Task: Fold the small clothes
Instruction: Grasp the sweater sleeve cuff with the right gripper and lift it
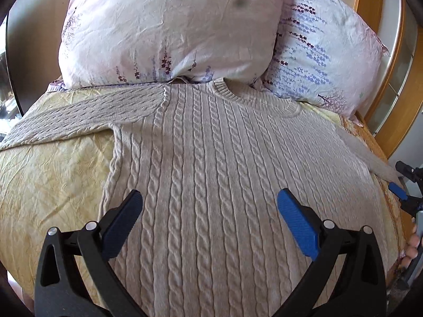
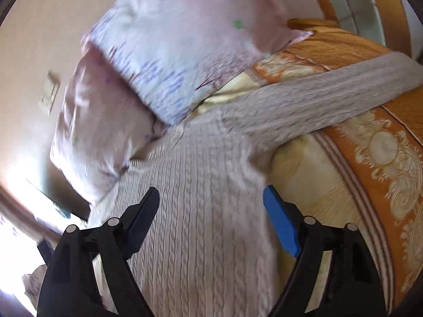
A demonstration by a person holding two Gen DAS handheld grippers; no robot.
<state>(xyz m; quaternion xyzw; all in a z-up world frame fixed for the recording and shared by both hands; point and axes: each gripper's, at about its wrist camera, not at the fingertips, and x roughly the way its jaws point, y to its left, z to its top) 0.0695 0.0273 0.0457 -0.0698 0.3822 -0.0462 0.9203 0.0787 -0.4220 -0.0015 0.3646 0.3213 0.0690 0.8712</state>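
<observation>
Both grippers, left (image 1: 210, 212) and right (image 2: 211, 211), hung spread and empty over the sweater (image 1: 224, 158); it lay flat on the bed (image 1: 47, 174), sleeves out, no fold made yet.

Beige cable-knit sweater (image 1: 211, 158) lies flat on the yellow patterned bedspread (image 1: 53, 185), open air above it. Two floral pillows, pink (image 1: 164, 31) and blue-flowered (image 1: 325, 58), block the far end, touching the collar. Orange wooden headboard frame (image 1: 370, 13) closes the right side. Bare bedspread left of the body is free. Left claw (image 1: 210, 206) and right claw (image 2: 211, 203) gape, nothing between.
</observation>
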